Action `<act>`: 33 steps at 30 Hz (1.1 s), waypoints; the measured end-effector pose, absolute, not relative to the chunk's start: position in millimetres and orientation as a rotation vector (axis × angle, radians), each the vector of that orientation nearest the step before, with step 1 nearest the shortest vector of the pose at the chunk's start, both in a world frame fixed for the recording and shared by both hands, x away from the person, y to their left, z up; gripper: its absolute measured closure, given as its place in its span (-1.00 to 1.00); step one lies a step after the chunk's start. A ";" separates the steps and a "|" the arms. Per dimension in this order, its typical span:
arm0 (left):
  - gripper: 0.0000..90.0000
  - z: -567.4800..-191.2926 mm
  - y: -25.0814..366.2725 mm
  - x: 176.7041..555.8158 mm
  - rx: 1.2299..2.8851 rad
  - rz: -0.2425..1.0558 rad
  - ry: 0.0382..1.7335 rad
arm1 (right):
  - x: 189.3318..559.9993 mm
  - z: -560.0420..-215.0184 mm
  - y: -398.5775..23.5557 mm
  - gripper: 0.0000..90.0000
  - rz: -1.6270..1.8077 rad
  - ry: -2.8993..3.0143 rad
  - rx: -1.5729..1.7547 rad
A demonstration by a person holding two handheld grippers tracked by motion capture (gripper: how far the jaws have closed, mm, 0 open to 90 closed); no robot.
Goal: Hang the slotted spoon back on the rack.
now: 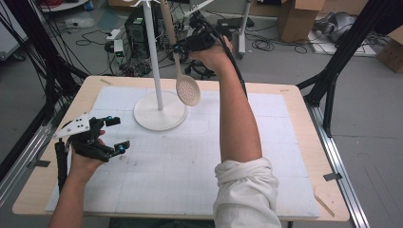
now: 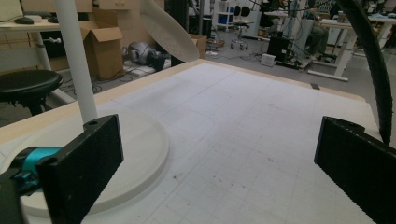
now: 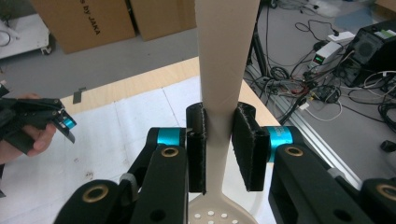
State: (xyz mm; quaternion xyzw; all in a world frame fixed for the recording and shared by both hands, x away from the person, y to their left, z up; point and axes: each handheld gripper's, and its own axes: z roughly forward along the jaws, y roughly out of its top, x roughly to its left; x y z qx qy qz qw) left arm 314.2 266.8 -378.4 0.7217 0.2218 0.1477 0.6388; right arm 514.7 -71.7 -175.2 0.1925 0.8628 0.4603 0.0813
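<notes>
A cream slotted spoon [image 1: 187,89] hangs upright beside the white stand [image 1: 159,110], bowl down, above the stand's round base. My right gripper [image 1: 179,47] is raised high at the back and shut on the spoon's handle [image 3: 226,60]; the perforated bowl [image 3: 219,213] shows below the jaws. My left gripper [image 1: 117,135] rests low over the table's left side, open with nothing between its fingers [image 2: 84,163]. In the left gripper view the stand's pole [image 2: 74,56] and base [image 2: 140,144] lie ahead, with the spoon's bowl [image 2: 168,30] above.
A white gridded mat [image 1: 190,156] covers the wooden table [image 1: 304,142]. Cables, a computer tower [image 1: 135,28] and cardboard boxes [image 1: 297,16] sit on the floor beyond the far edge. Black frame legs [image 1: 332,85] stand at right.
</notes>
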 end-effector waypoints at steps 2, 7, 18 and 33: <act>-0.96 -378.4 266.8 314.2 1.649 0.338 0.506 | 513.6 -175.2 -69.4 0.69 1.378 2.581 0.560; -0.96 -378.3 266.8 313.9 1.646 0.338 0.507 | 512.9 -175.9 -66.9 0.69 1.369 2.589 0.558; -0.96 -378.6 266.9 314.6 1.651 0.340 0.504 | 513.6 -178.2 -64.5 0.69 1.358 2.598 0.561; -0.96 -380.6 268.5 315.9 1.661 0.337 0.516 | 514.2 -182.7 -60.1 0.49 1.365 2.577 0.647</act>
